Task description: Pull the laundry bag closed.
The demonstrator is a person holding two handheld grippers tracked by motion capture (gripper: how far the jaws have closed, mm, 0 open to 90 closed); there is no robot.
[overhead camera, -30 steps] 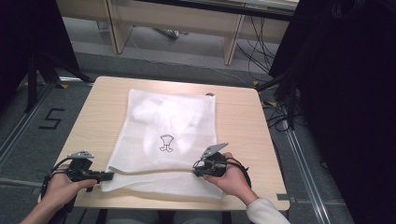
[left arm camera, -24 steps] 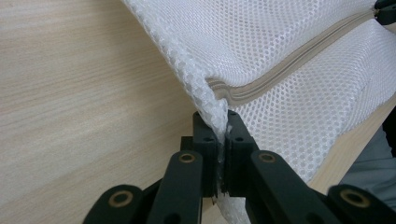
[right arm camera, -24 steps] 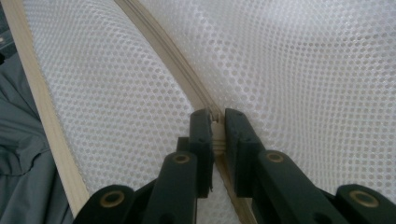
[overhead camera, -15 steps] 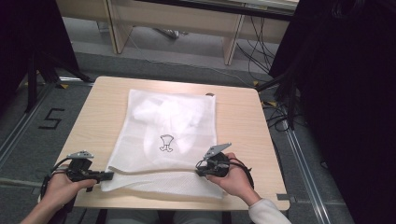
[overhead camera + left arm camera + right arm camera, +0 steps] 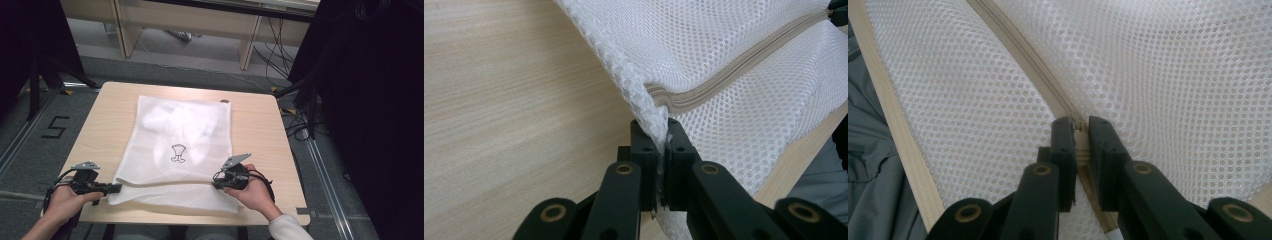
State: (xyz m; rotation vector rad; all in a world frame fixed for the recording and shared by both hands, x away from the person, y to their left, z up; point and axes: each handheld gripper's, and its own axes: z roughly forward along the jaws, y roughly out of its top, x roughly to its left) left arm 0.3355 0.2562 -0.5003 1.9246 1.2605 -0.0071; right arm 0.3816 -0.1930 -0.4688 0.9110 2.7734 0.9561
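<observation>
White mesh laundry bag [image 5: 180, 150] laid flat on the wooden tabletop [image 5: 260, 130], spread from upper centre of the high view down to the lower edge, with white clothing visible inside and a small dark printed mark [image 5: 177, 153] near the middle. Zip [image 5: 734, 65] running across the lower part of the bag, parallel to the near tabletop edge.

Left tool [image 5: 116, 188] at lower left of the high view, clamped narrow on the mesh corner beside the zip end; in the left gripper view [image 5: 663, 150], mesh pinched between both black jaws. Probable purpose: anchoring that end so the fabric stays taut and does not bunch.

Right tool [image 5: 216, 183] at lower centre-right of the high view, closed narrow on the zip itself; in the right gripper view [image 5: 1078, 145], jaws gripping the beige zip tape [image 5: 1023, 55] at what appears to be the slider, though the slider proper is too hidden to confirm. Probable purpose: drawing the slider along the zip against the left tool's counter-hold.

Zip line raised into a slight ridge between both tools, consistent with tension applied from two ends. Whether the zip is open or shut along its length: cannot be told.
</observation>
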